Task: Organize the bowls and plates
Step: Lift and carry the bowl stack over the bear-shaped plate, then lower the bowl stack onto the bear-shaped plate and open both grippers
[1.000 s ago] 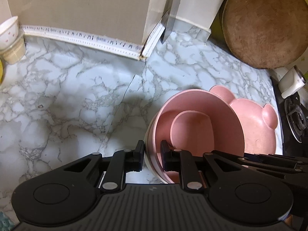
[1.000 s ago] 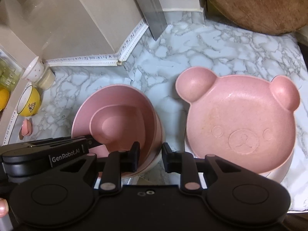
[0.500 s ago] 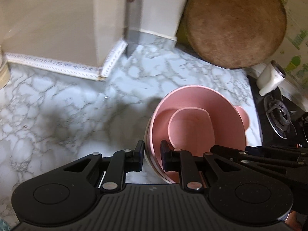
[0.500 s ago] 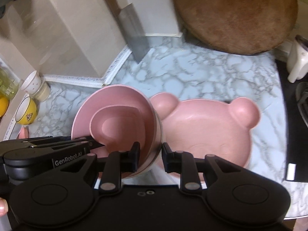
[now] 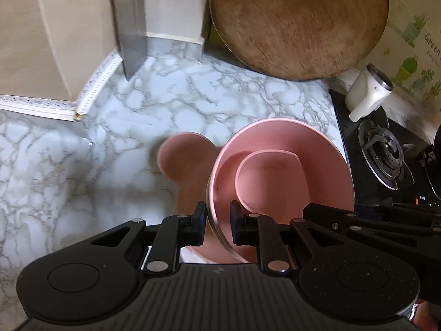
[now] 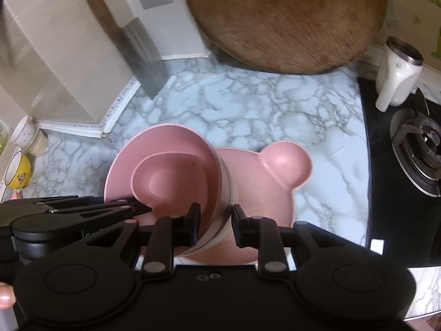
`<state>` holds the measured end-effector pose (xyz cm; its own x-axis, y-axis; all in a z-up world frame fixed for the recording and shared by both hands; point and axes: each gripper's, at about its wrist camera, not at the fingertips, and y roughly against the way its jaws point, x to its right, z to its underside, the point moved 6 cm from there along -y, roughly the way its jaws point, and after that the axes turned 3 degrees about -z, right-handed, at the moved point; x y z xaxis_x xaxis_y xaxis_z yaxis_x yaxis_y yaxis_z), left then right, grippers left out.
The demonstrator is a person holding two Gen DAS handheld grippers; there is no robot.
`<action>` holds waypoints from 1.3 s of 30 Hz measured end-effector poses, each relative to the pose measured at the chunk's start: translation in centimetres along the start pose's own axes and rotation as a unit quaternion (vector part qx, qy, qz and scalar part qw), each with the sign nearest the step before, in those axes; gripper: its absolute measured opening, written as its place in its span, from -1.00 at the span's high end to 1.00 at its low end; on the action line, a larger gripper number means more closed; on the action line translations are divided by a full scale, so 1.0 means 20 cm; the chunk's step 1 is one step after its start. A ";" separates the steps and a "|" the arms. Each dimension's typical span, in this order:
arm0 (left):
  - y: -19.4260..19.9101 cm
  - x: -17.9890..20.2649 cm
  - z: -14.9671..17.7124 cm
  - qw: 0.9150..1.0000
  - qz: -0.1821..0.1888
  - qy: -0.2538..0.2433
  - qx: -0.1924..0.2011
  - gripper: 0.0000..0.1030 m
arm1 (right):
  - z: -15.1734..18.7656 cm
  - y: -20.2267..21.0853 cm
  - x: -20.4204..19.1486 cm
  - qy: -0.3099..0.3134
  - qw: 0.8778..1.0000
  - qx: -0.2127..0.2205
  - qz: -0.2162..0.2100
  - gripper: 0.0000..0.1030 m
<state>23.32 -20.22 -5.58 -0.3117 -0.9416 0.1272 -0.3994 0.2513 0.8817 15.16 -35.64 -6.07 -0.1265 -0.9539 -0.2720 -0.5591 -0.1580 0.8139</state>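
I have the stack of pink bowls (image 6: 176,171) pinched from both sides: my left gripper (image 5: 217,219) is nearly closed on the rim at one side, my right gripper (image 6: 213,220) narrowly closed on the wall at the other, which looks paler lower down. The stack sits over the pink bear-shaped plate (image 6: 275,176) on the marble counter (image 6: 261,110). Readable writing is scarce (only "Green" on the wall sticker (image 5: 419,35) beside the stove (image 5: 386,160); the left gripper's label is cut off).
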 end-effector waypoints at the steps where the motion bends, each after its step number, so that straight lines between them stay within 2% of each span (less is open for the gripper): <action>1: -0.02 0.01 0.00 1.000 0.000 0.000 -0.004 0.67 | 0.00 -0.01 0.02 -0.002 1.000 -0.003 0.000 0.53; 15: -0.20 0.08 0.01 0.999 -0.009 -0.004 -0.032 0.67 | 0.02 -0.14 0.15 -0.020 0.999 -0.038 -0.005 0.53; 33: -0.24 0.09 0.02 0.999 -0.009 -0.018 -0.039 0.67 | 0.04 -0.18 0.18 -0.039 0.998 -0.049 -0.011 0.52; 39: -0.24 0.08 0.02 0.999 -0.001 -0.016 -0.037 0.67 | 0.05 -0.18 0.19 -0.050 0.997 -0.051 -0.021 0.45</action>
<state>24.38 -22.86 -9.82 -0.3379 -0.9345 0.1119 -0.3352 0.2306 0.9135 15.85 -38.37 -10.47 -0.1884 -0.9169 -0.3519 -0.4800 -0.2266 0.8475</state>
